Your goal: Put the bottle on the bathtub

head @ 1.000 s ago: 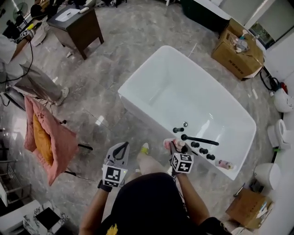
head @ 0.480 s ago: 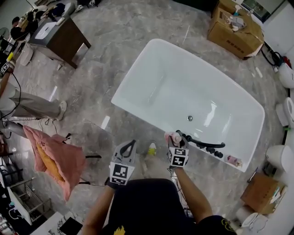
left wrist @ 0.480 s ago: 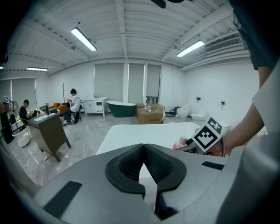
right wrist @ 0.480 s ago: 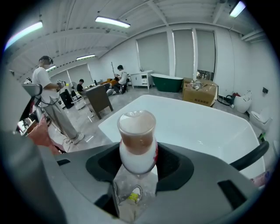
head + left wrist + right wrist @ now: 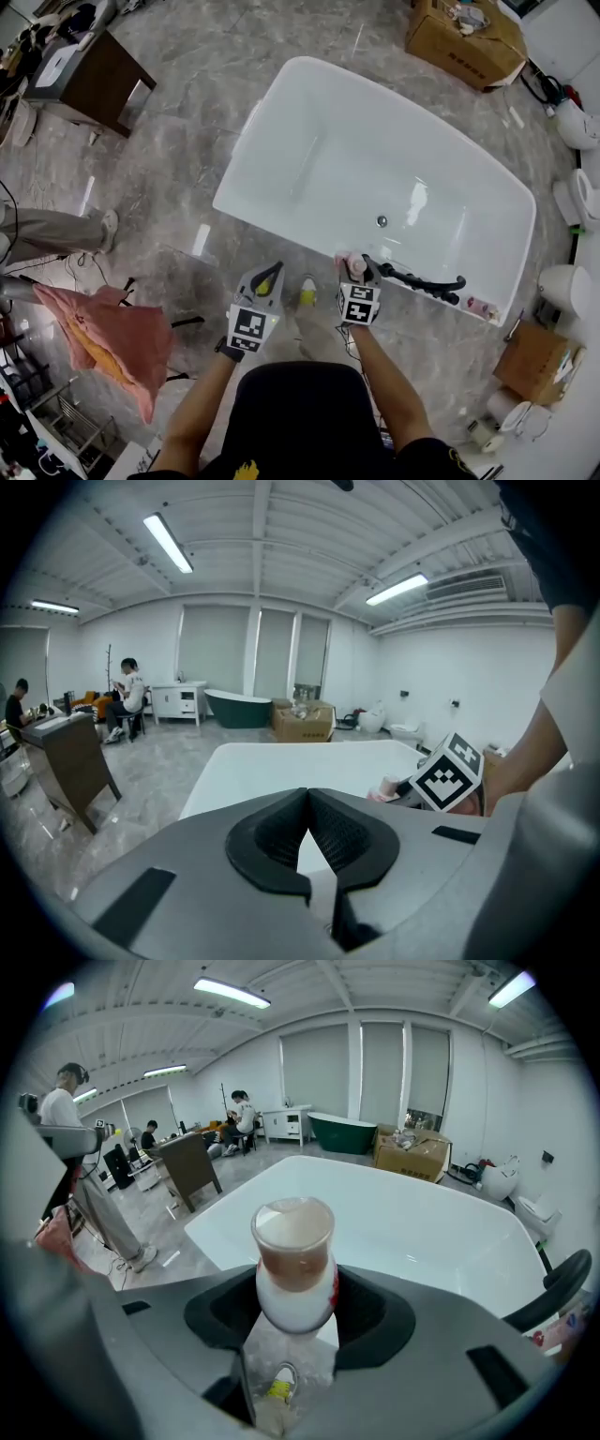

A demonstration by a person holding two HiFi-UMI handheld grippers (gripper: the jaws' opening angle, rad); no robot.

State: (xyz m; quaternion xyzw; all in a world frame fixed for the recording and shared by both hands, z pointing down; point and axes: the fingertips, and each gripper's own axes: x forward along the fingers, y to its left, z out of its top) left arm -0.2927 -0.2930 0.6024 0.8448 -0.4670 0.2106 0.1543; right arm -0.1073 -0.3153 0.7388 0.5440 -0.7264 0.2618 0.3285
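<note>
The white bathtub [image 5: 375, 178] fills the middle of the head view. My right gripper [image 5: 356, 268] is shut on a small pink-and-white bottle [image 5: 351, 264] with a brownish cap [image 5: 293, 1241], upright, right at the tub's near rim [image 5: 281, 1241]. A black faucet [image 5: 424, 281] stands on that rim just right of the bottle. My left gripper [image 5: 268, 274] hovers over the floor left of it, short of the tub, with its jaws shut and nothing between them [image 5: 307, 795]. The bottle [image 5: 386, 787] also shows beside the right gripper's marker cube.
A second small pink bottle [image 5: 480, 307] lies on the rim past the faucet. A cardboard box [image 5: 464, 37] sits beyond the tub, a brown desk [image 5: 84, 80] at far left, a pink cloth on a rack [image 5: 112, 337] at near left, and toilets [image 5: 567, 286] at right.
Both grippers have moved forward toward the tub. The right gripper has carried the bottle up to the near rim beside the faucet. The left gripper stays shut.
</note>
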